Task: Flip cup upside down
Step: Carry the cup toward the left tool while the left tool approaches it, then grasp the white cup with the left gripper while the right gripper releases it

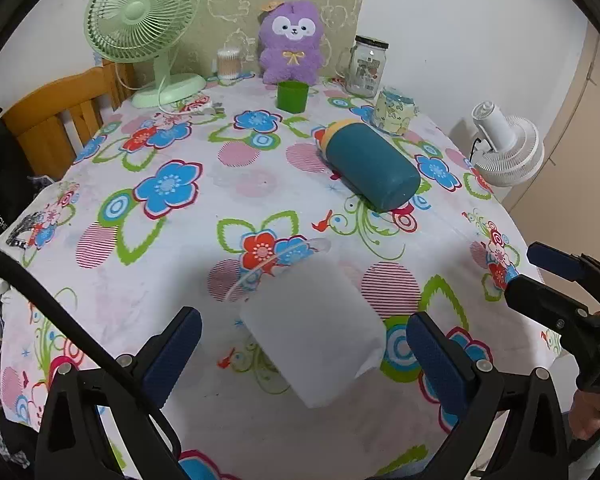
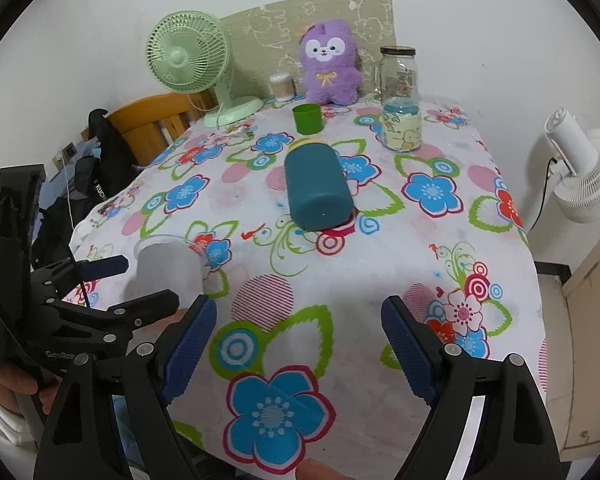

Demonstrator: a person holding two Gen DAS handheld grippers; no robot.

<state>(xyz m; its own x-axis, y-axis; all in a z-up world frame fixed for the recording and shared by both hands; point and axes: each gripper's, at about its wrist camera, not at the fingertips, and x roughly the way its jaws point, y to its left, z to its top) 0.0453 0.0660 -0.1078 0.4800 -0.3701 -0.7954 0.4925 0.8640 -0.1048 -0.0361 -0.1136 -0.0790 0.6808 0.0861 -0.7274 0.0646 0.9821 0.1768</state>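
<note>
Through the left wrist camera I see the translucent white cup (image 1: 312,328) standing rim-up on the flowered tablecloth (image 1: 148,264), between my left gripper (image 1: 304,344)'s spread blue pads (image 1: 178,344) with neither pad touching it; it looks like thin frosted plastic, so I judge it light, a bit slippery and easy to squash, best taken gently across mid-wall. From the right wrist camera the cup (image 2: 168,268) sits at the near left, flanked by the left gripper (image 2: 140,280), while my right gripper (image 2: 300,344) hovers with jaws wide apart over bare cloth, holding nothing.
</note>
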